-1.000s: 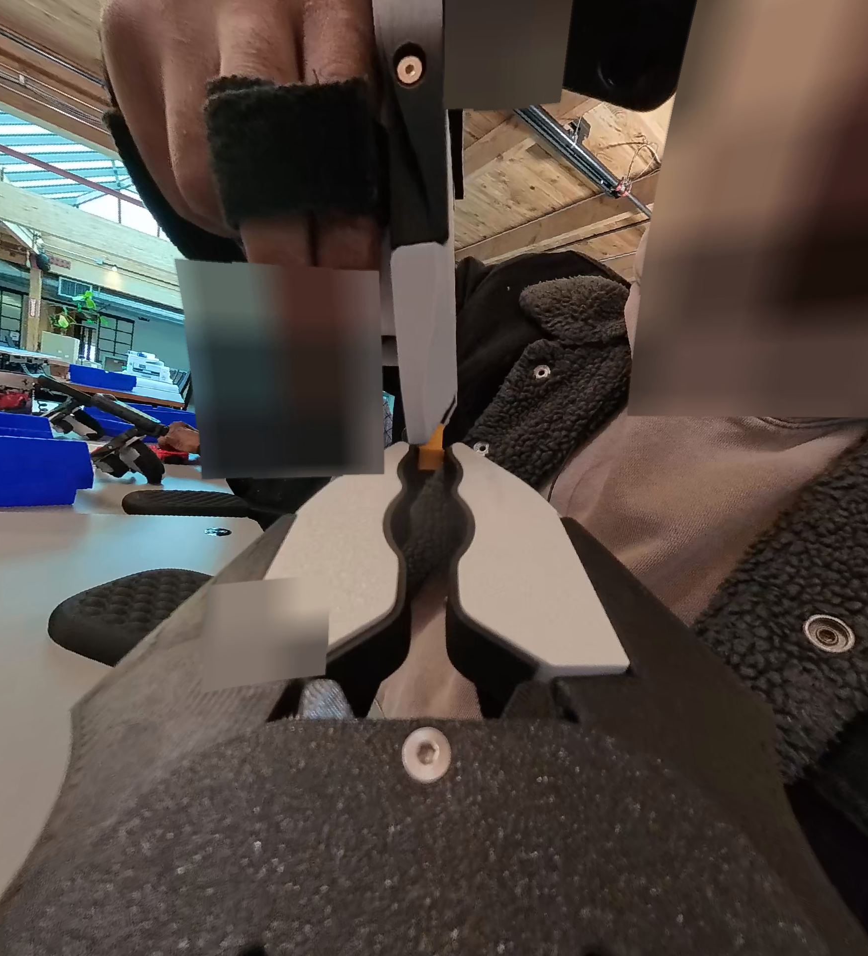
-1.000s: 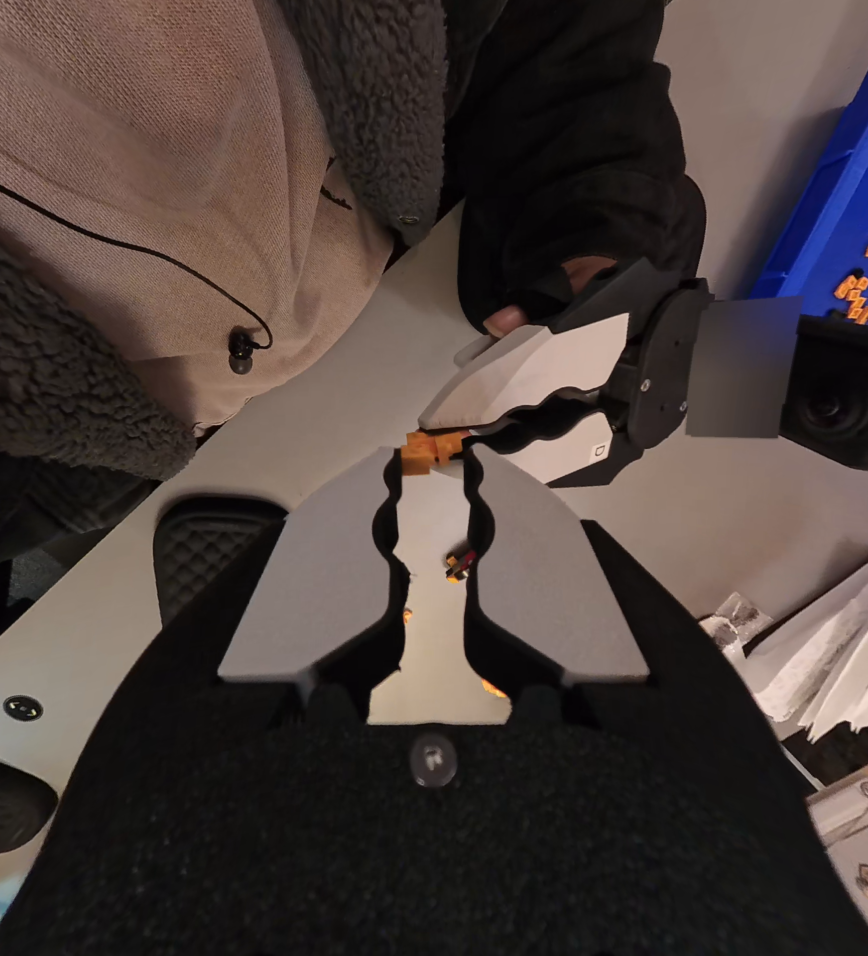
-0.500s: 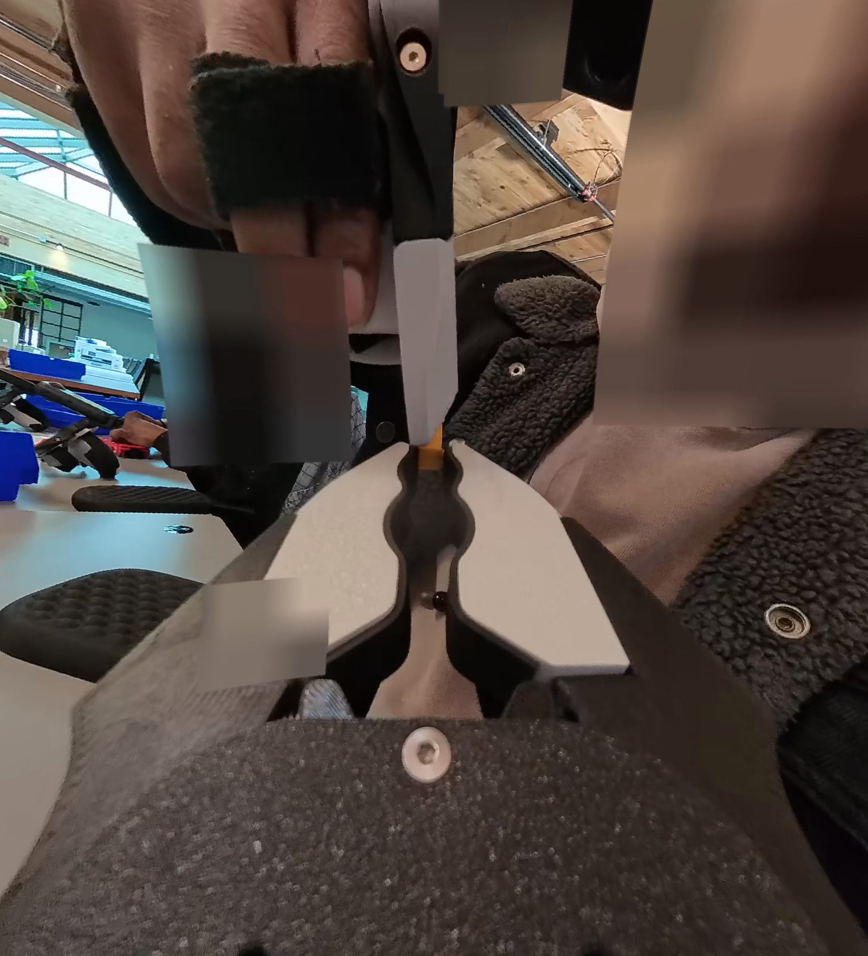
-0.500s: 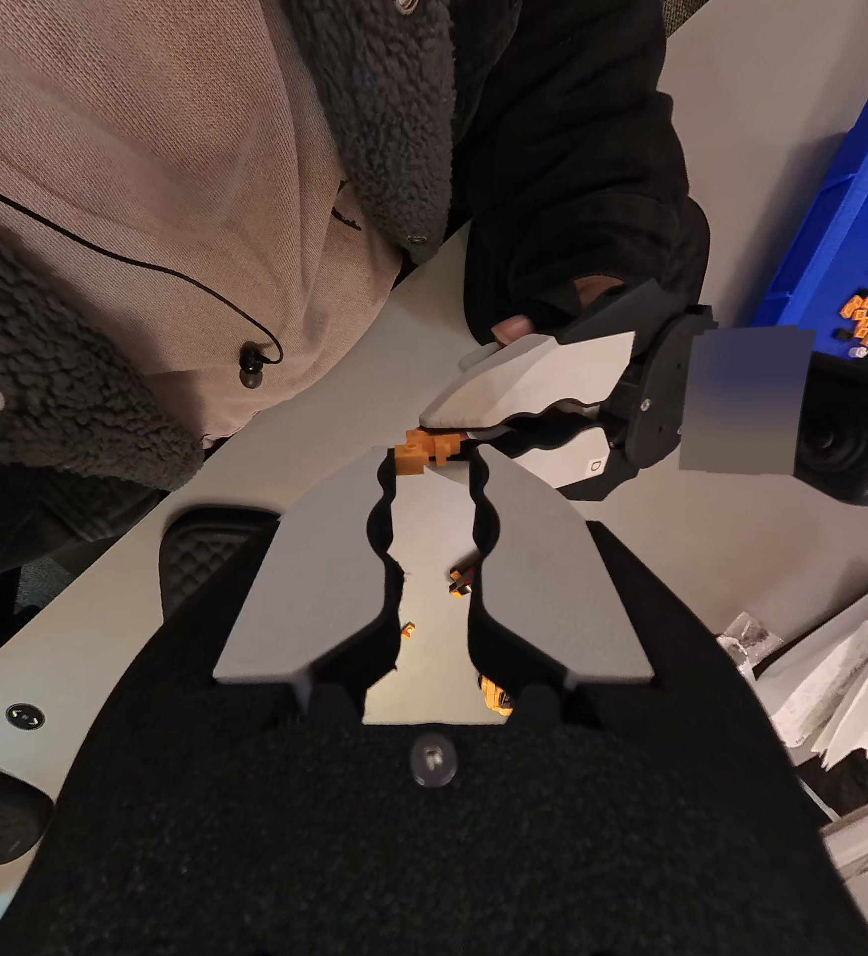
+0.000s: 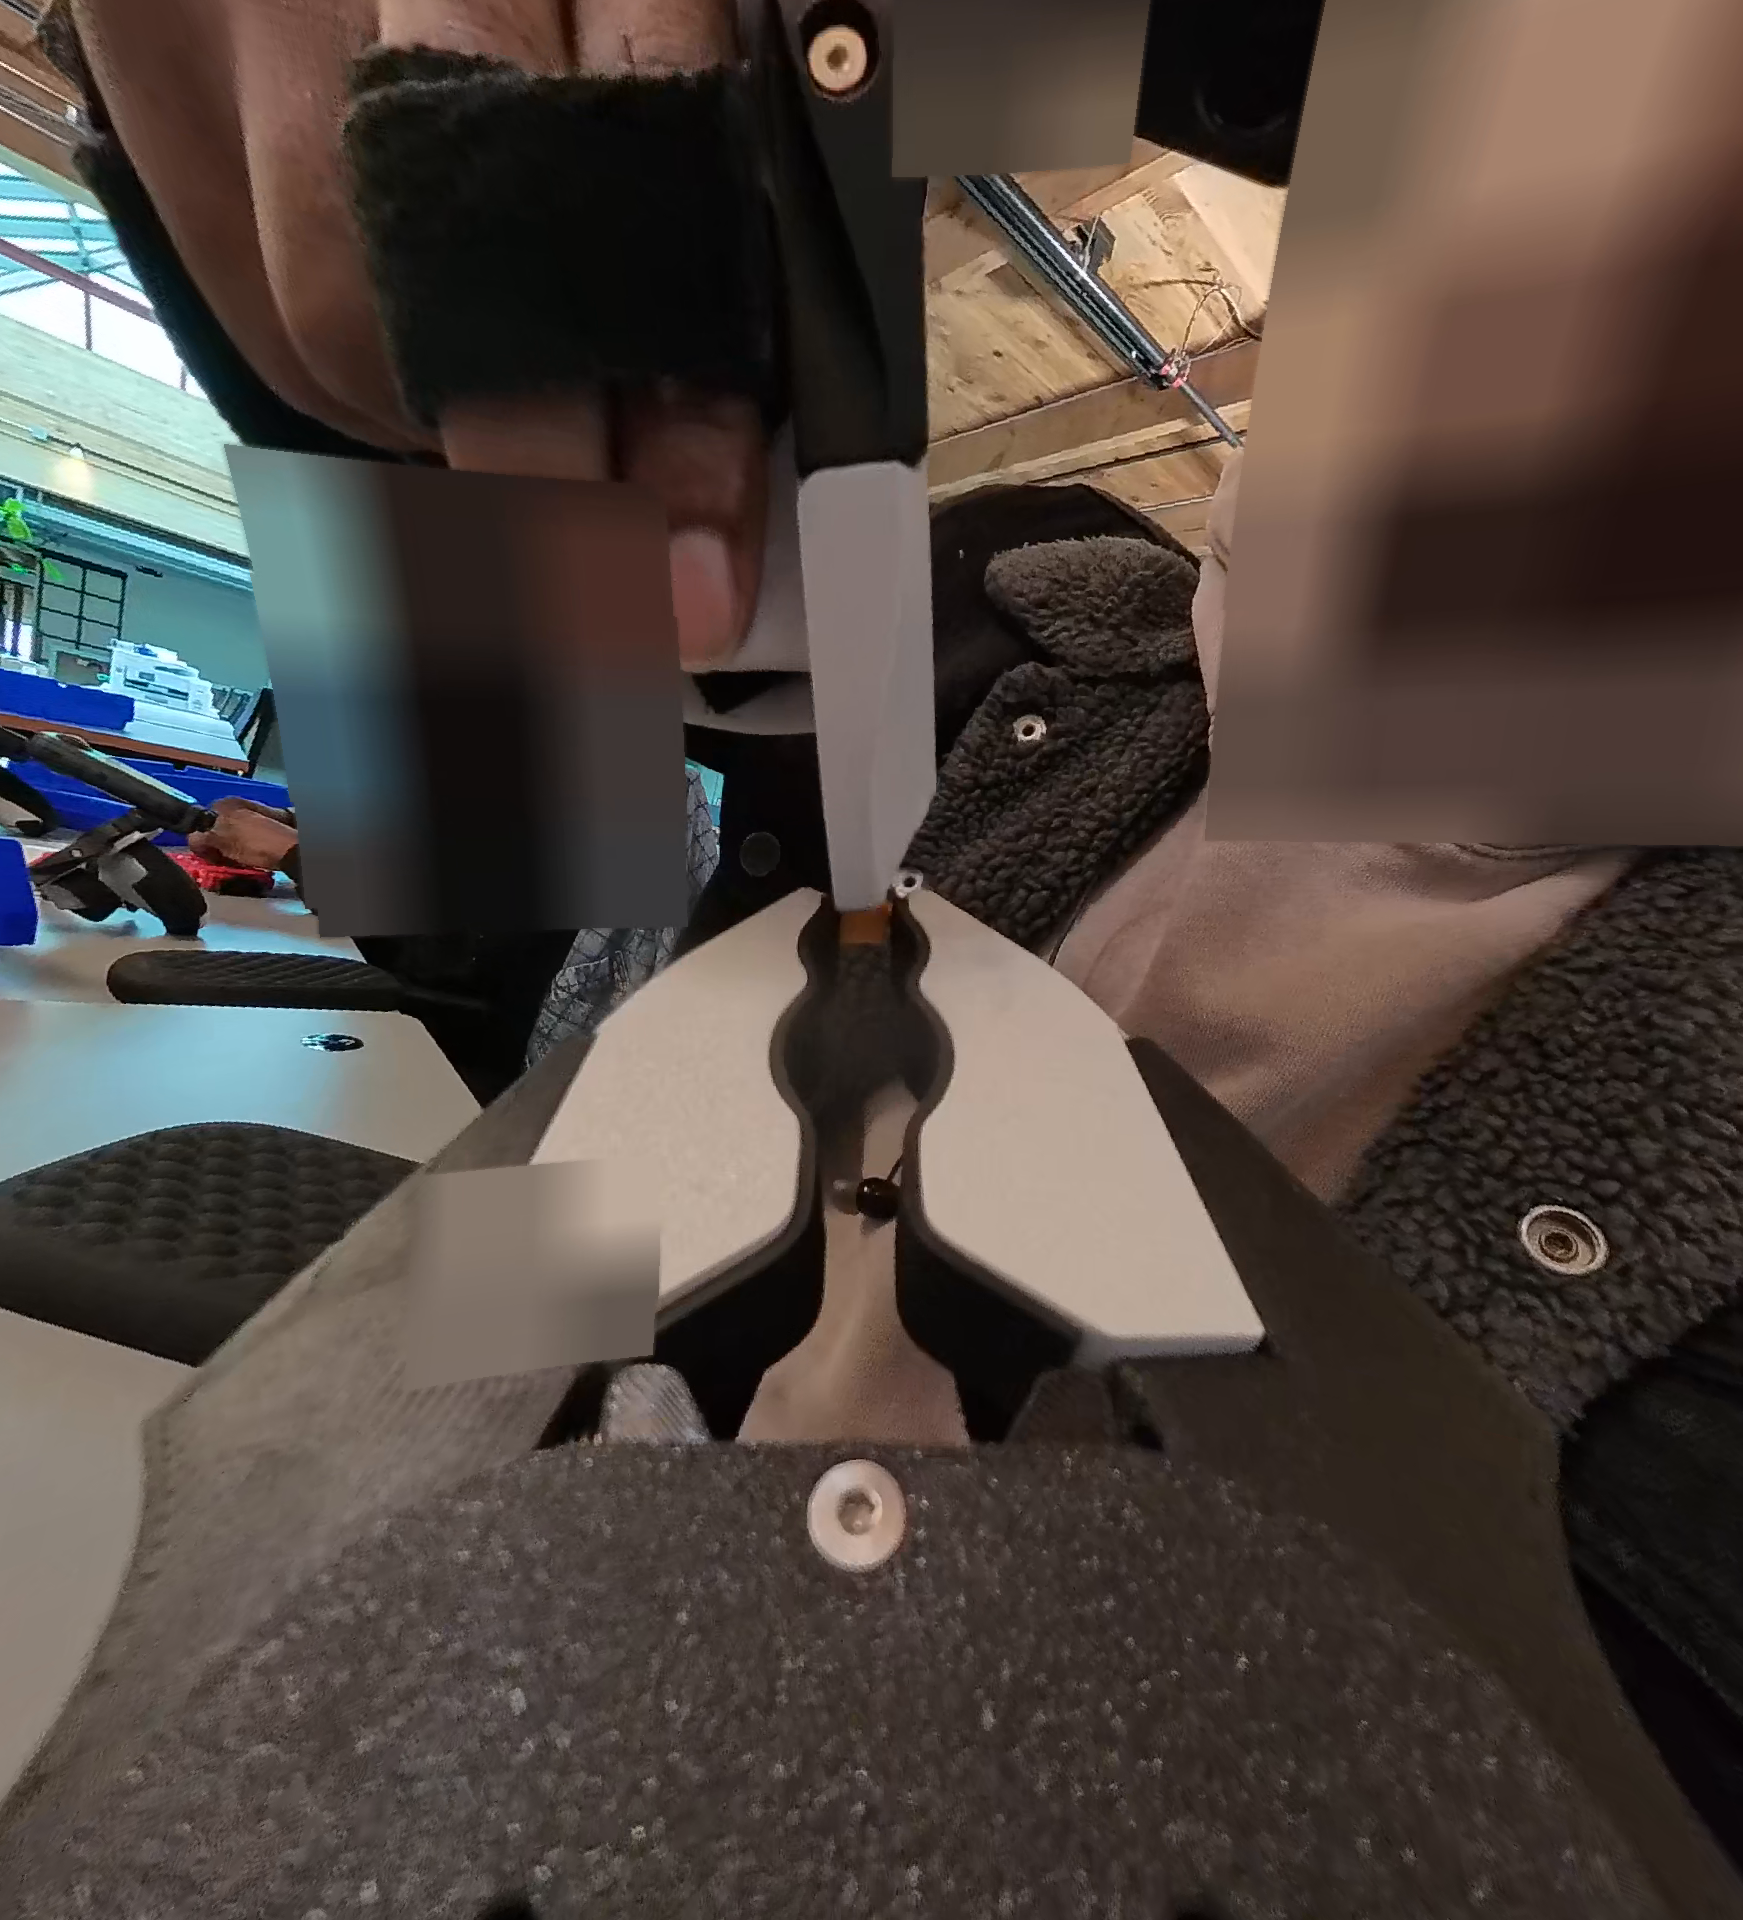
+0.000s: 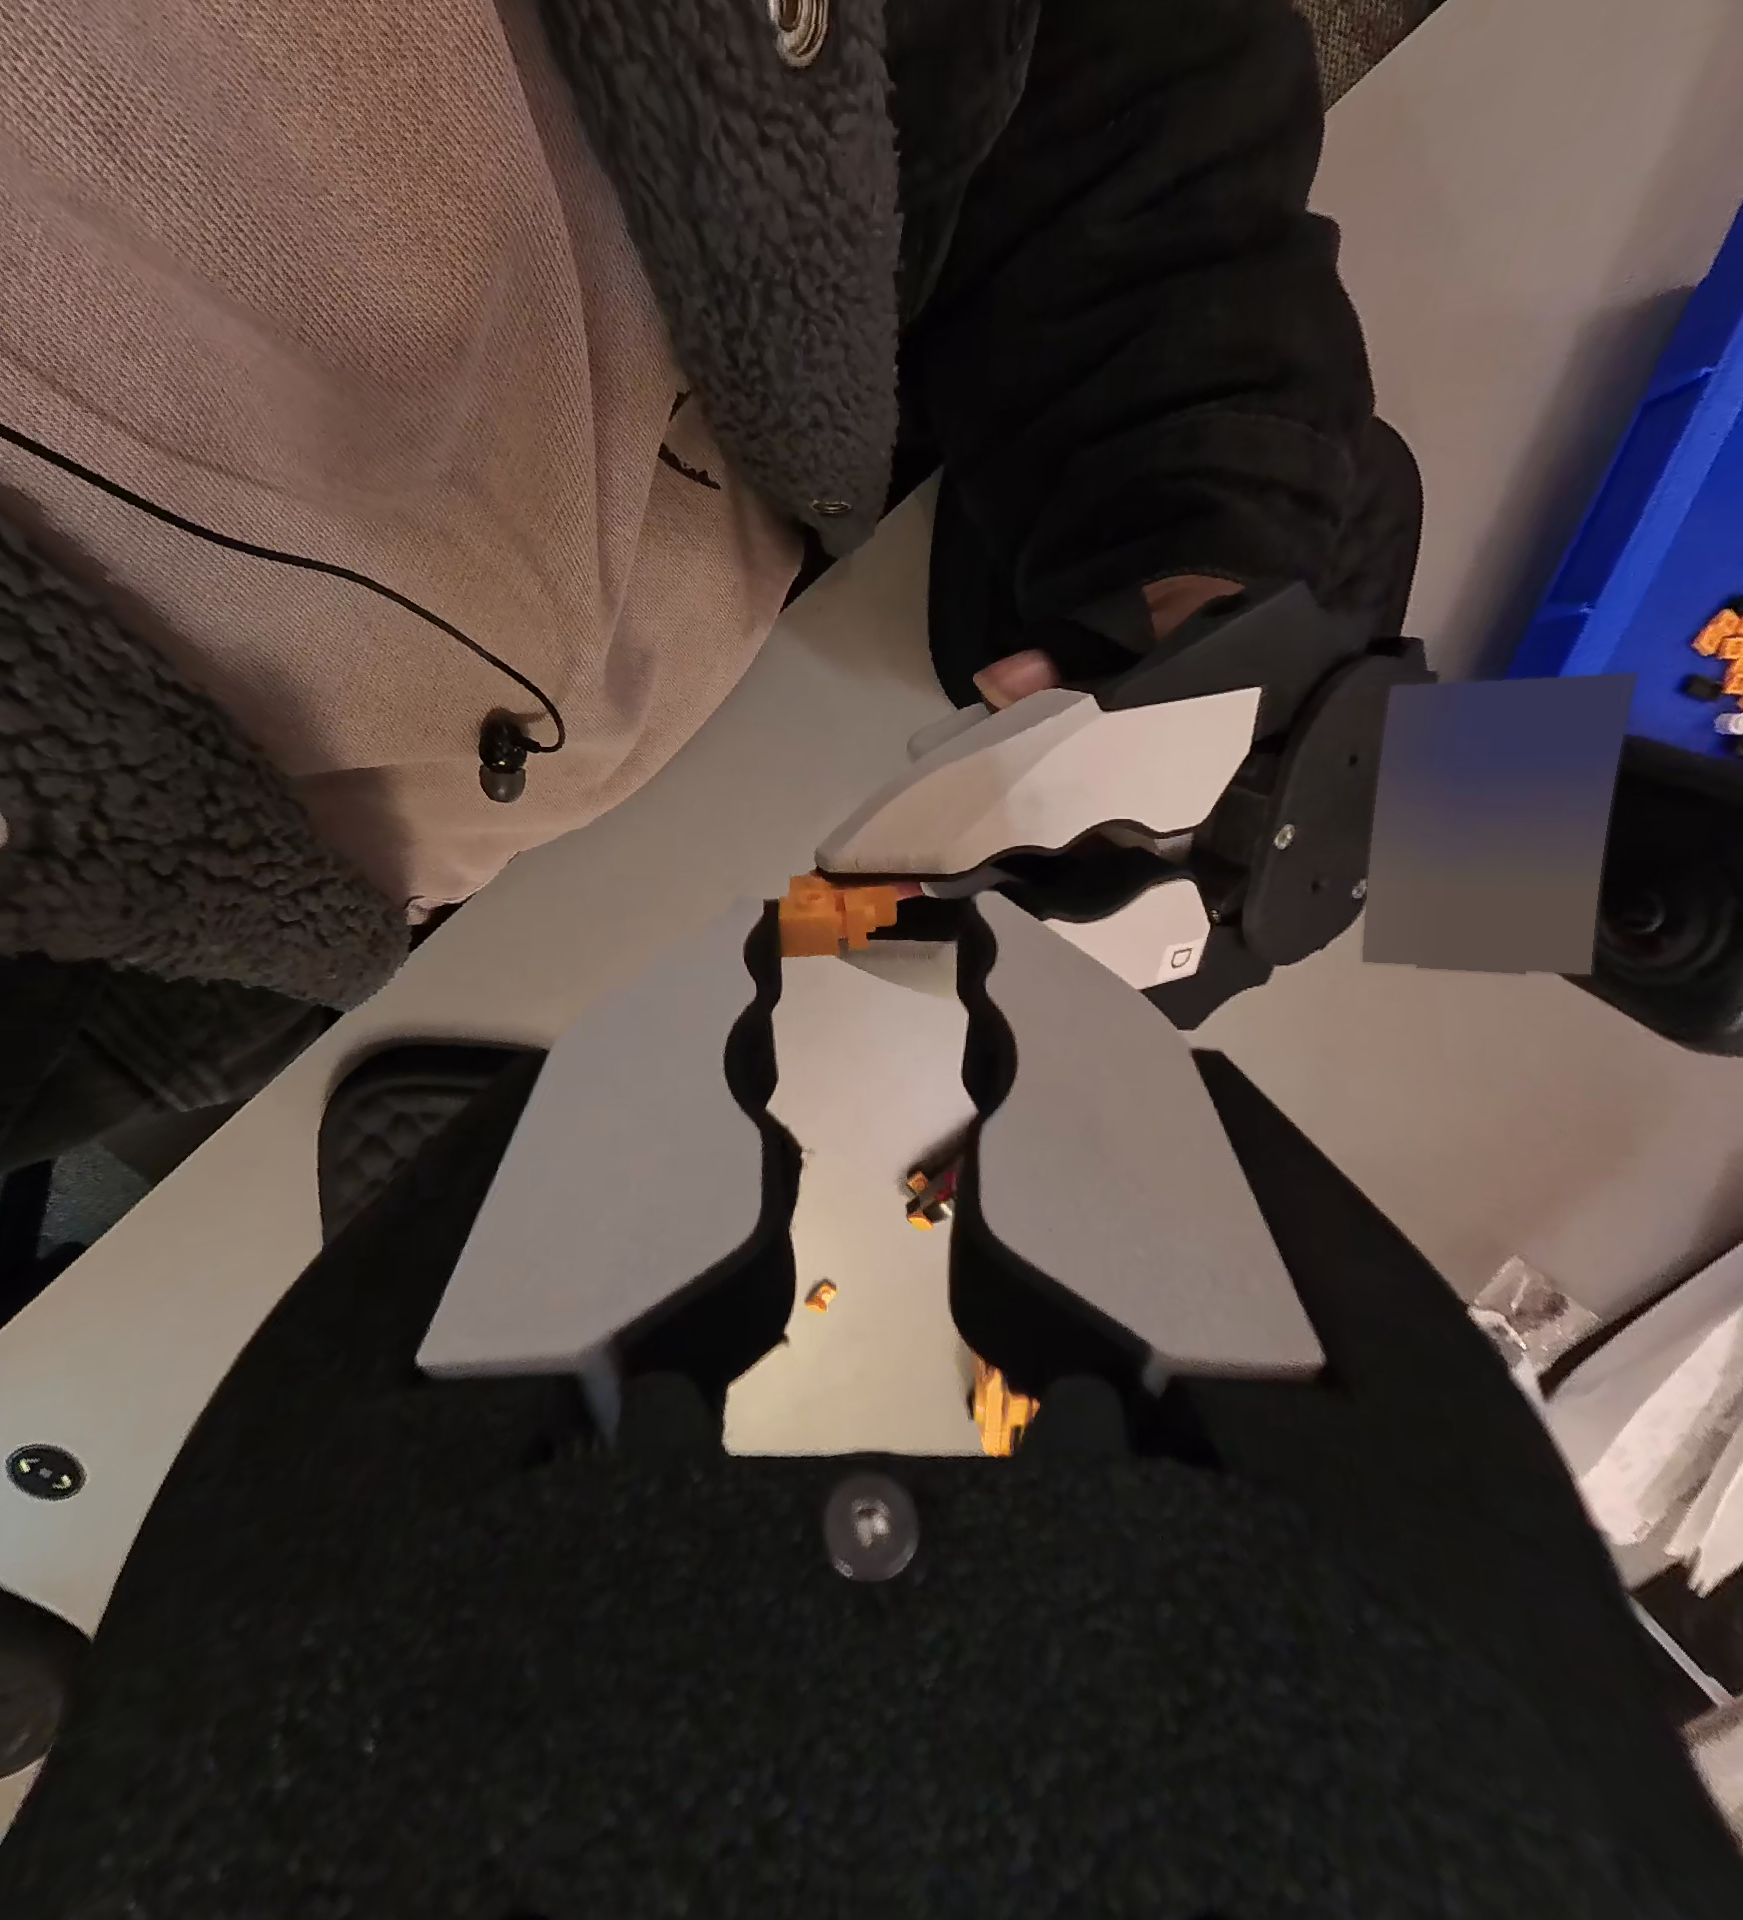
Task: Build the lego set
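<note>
Spreading under everything is the pale grey laminate table (image 6: 1366, 1164), seen from above in the right wrist view, with the person's beige hooded top and dark fleece jacket (image 6: 763, 312) leaning over its edge. At the far right sits a bright blue plastic parts bin (image 6: 1677, 499) scattered with tiny orange and grey pieces, and below it lies a heap of crumpled white paper bags (image 6: 1698, 1392). Above the table the two tools meet tip to tip. The left hand-held gripper (image 6: 872, 891), grey-fingered on a black body, reaches in from the right of that view with its jaws pinched narrow on the small orange lego assembly (image 6: 831, 914). The right hand-held gripper (image 6: 862, 935) stands with a clear gap between its fingers; its left tip seems to touch the assembly's end, but I cannot tell that it grips anything. In the left wrist view only an orange sliver (image 5: 862, 925) shows between closed tips. Smallest are the loose orange bricks (image 6: 823, 1294) lying on the table under the right fingers. The risk from here, as I judge it, is that a push off the stud line twists the little assembly in so shallow a pinch, so it may pop free and drop among the loose pieces, or parts already joined may split.
</note>
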Demonstrator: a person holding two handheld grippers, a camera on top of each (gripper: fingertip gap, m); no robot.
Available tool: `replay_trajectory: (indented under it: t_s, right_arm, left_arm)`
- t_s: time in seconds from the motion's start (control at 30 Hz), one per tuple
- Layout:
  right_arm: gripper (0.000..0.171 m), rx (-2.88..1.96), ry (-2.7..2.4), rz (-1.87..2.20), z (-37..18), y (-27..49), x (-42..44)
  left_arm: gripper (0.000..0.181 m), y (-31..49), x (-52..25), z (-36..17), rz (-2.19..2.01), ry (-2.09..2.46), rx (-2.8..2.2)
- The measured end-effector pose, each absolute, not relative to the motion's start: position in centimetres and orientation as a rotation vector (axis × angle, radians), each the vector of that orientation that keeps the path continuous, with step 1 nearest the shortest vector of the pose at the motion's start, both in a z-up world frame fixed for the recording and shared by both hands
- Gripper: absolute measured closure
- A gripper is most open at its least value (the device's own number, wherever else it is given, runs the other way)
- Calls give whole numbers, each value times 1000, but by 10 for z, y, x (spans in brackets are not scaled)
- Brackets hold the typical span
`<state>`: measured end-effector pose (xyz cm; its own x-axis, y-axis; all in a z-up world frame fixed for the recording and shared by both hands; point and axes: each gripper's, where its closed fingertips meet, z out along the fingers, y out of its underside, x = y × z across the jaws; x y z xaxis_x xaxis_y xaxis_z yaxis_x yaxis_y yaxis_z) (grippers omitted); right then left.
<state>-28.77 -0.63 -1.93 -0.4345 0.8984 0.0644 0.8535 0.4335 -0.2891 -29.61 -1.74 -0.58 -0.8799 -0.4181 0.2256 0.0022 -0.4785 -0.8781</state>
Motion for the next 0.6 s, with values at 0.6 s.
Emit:
replay_trajectory:
  t_s: [0.6]
  right_arm:
    - [152,-1512,-2508,493,-28,-26,-289]
  left_arm:
    - [172,-32,-301,-15,-2444,1598,-595]
